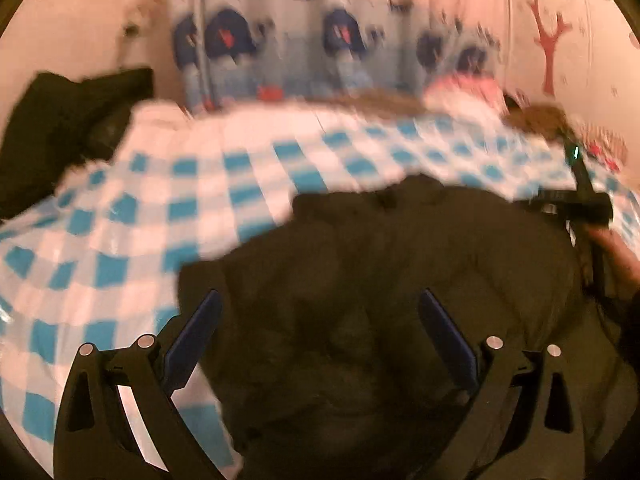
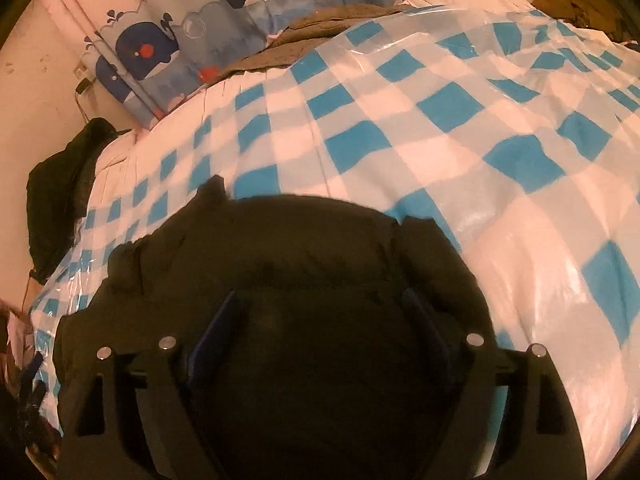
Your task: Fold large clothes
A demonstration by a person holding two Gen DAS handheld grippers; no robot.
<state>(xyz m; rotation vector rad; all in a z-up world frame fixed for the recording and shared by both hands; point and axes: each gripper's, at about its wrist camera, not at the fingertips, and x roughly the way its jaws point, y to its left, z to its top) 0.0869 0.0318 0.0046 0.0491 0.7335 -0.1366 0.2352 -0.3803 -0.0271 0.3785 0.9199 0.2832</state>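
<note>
Dark jacket [image 1: 392, 280] bunched lower centre on checked sheet [image 1: 120, 216], prob. mid-fold. Left gripper [image 1: 320, 340] wide open over it, gripping nothing; right gripper [image 2: 320, 340] likewise open above fabric, poised to pinch.

Frame blurred. Left gripper [image 1: 320, 300] low, jaws spread wide, blue pads [image 1: 192, 344] over dark garment [image 1: 380, 280]. Garment lies on blue-and-white checked sheet [image 1: 120, 216]. Right gripper [image 1: 580, 196] at garment's right edge; jaw state unclear. Whale-print curtain [image 1: 300, 40] behind
</note>
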